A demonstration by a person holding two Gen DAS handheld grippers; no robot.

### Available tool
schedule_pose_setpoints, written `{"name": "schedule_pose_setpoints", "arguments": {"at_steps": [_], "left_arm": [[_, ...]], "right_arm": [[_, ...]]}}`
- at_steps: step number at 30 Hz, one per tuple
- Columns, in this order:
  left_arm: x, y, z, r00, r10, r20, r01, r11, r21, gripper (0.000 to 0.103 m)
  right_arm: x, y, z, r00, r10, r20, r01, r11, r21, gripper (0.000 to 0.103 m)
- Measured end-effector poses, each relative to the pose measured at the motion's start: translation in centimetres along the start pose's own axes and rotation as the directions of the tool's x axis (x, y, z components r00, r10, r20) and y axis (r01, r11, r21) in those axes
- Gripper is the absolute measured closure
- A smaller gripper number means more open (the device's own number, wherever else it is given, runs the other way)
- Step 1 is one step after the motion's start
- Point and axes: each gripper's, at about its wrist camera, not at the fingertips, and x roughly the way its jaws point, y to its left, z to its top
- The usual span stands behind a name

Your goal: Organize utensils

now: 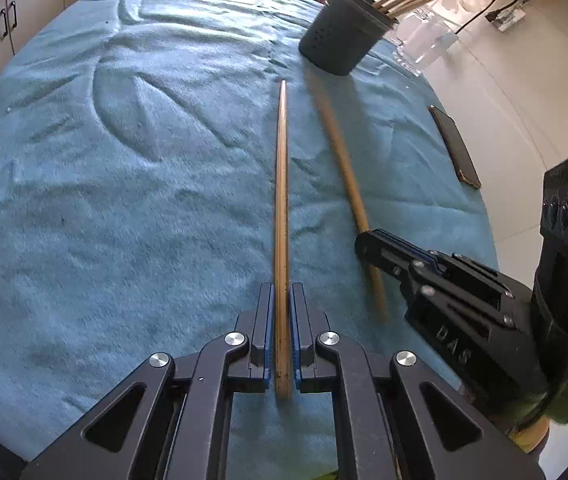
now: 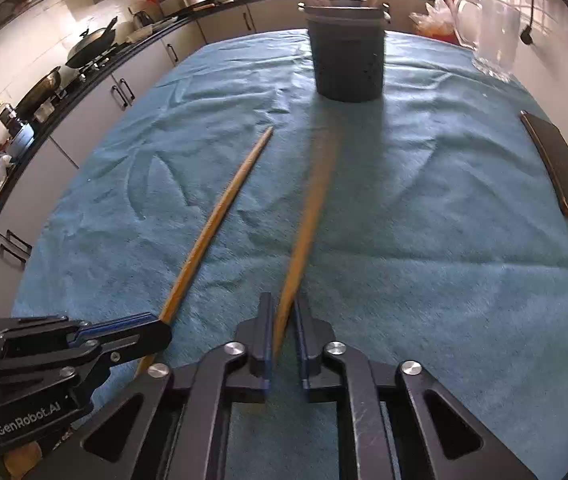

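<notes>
My left gripper is clamped on one chopstick, running up the frame's centre over the blue towel. My right gripper is clamped on the second chopstick, blurred, angled toward the dark utensil holder at top centre. A phone lies at right.

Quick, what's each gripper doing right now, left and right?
Left gripper: shut on the left chopstick.
Right gripper: shut on the right chopstick, which looks blurred.
</notes>
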Motion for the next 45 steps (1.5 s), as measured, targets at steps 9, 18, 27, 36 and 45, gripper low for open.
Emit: {"name": "schedule_pose_setpoints", "arguments": {"at_steps": [9,18,27,36,45], "left_arm": [[-1.2,-0.1,-1.2,0.999,-0.022,-0.025,0.023,0.999,0.032,0.096],[-2.7,-1.3,1.2,0.999,0.039,0.026,-0.041,0.995,0.093,0.091],[2.7,-1.5,7.2,0.987,0.162,0.001,-0.160,0.973,0.164,0.090],[4.7,-2.3,10.9,0.981,0.194,-0.008,-0.187,0.958,0.216,0.091],[5.6,-2.8,12.5,0.984,0.177,-0.020,-0.168,0.959,0.226,0.090]], "right_arm": [[-2.9,-2.8,-3.8,0.997,-0.057,-0.058,0.056,0.998,-0.032,0.093],[-2.5,-3.2,-1.6,0.999,-0.003,-0.042,0.002,0.999,-0.034,0.069],[2.0,-2.6,5.0,0.999,-0.003,-0.034,0.001,0.996,-0.084,0.071],[2.4,-6.0,7.6,0.995,-0.073,-0.071,0.071,0.997,-0.028,0.091],[3.4,-7.2,10.0,0.986,-0.140,-0.093,0.141,0.990,0.001,0.089]]}}
